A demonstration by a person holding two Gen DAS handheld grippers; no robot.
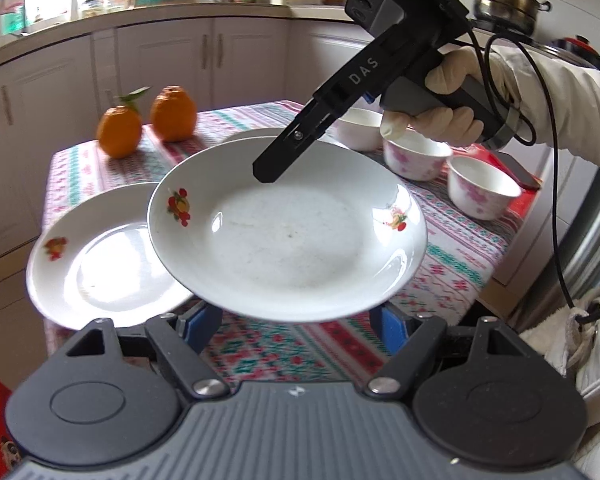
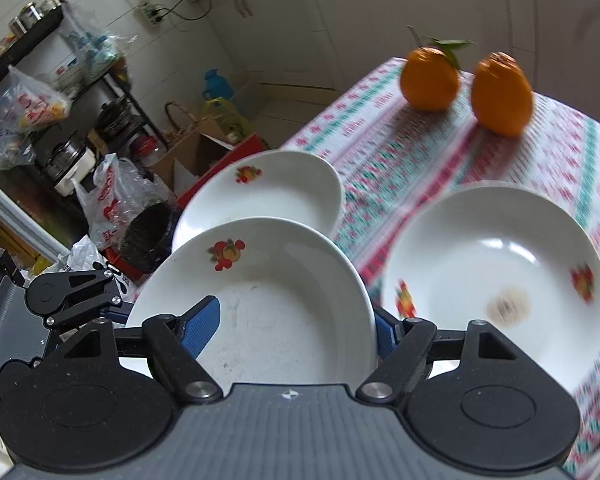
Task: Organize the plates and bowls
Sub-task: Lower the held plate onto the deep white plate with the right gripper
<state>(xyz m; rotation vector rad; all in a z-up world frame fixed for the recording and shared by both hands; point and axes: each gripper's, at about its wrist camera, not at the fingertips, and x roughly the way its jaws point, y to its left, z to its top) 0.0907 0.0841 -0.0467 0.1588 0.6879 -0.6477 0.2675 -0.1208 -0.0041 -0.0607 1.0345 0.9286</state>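
A white plate with fruit prints (image 1: 288, 236) is held tilted above the table, between both grippers; it also shows in the right wrist view (image 2: 268, 304). My left gripper (image 1: 296, 320) has its blue pads under the plate's near rim; the plate hides the fingertips. My right gripper (image 2: 296, 320) straddles the plate's far rim, one blue pad (image 2: 204, 320) lying inside the plate; it shows in the left view (image 1: 266, 172). A second plate (image 1: 100, 264) lies at the table's left edge. A third plate (image 2: 496, 280) lies on the cloth. Three small floral bowls (image 1: 482, 188) stand at the right.
Two oranges (image 1: 148, 120) stand at the far side of the patterned tablecloth (image 1: 452, 248). A dark phone (image 1: 520, 172) lies by the bowls. Kitchen cabinets (image 1: 172, 60) are behind the table. Bags and a shelf (image 2: 60, 120) stand on the floor beyond the table's left edge.
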